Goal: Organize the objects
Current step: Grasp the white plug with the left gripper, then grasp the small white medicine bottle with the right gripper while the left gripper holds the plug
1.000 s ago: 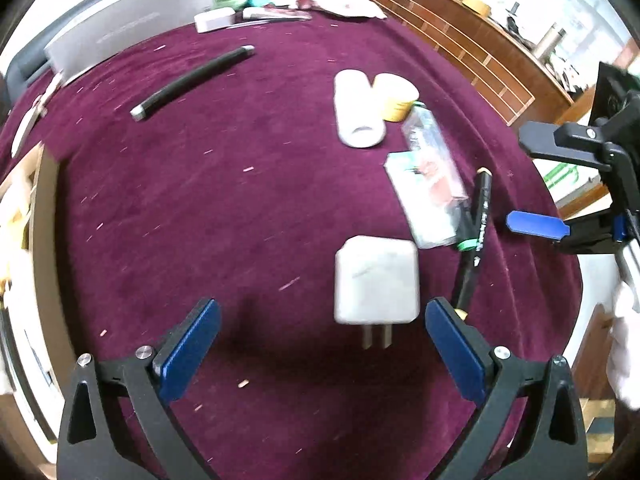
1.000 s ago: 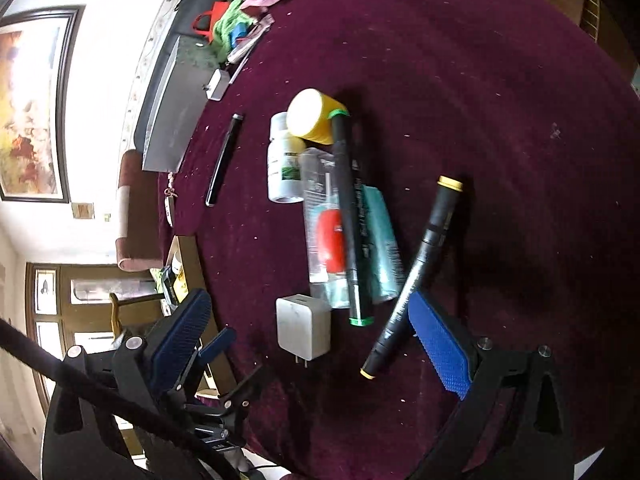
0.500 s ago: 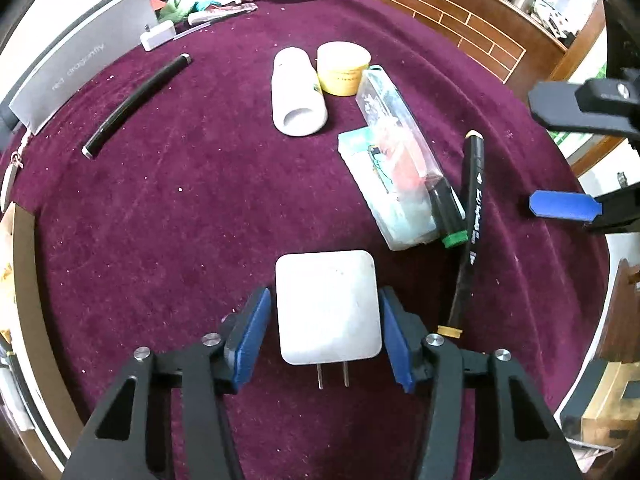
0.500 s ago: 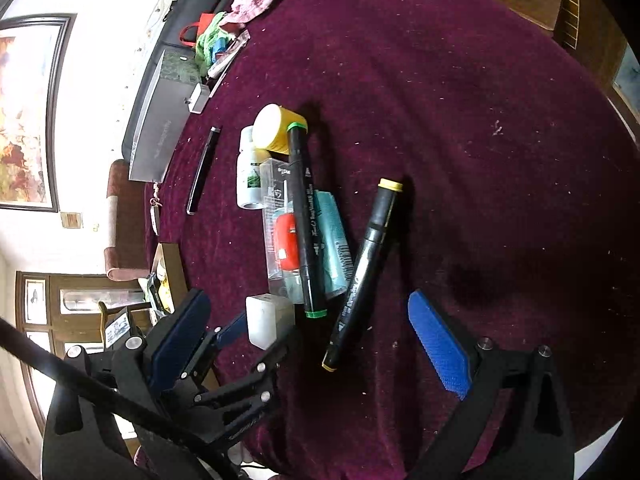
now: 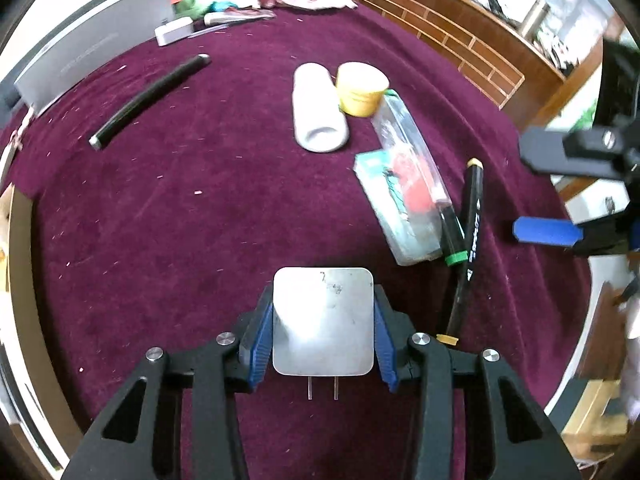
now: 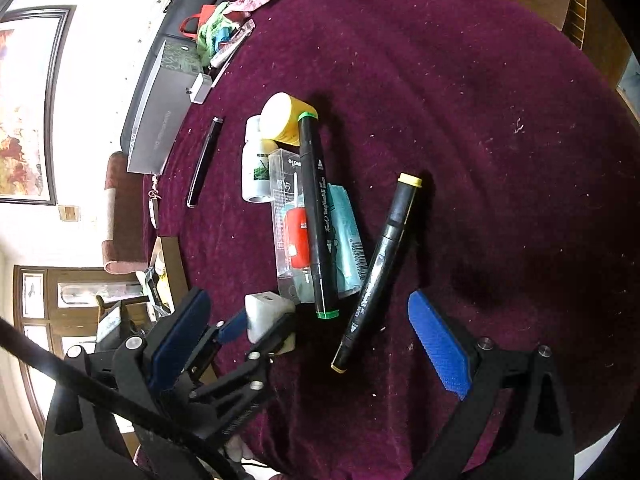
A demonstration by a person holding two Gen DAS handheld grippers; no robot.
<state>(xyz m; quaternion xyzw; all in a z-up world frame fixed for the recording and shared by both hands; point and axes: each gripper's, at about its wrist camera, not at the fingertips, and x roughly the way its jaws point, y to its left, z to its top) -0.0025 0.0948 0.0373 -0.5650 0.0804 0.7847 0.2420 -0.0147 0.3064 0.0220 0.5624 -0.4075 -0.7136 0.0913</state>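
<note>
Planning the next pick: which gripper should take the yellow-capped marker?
Right. The right gripper is open with the yellow-capped marker lying between its fingers. The left gripper is shut on the white charger.

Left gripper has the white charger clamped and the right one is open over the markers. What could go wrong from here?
1. The left gripper pinches the white charger only by its smooth side faces, prongs pointing back; it may slip or twist when lifted.
2. The open right gripper hangs close by the yellow-capped marker, which lies loose and could roll if nudged.
3. The green-capped marker rests on the clear plastic case; bumping either may shift both.
</note>
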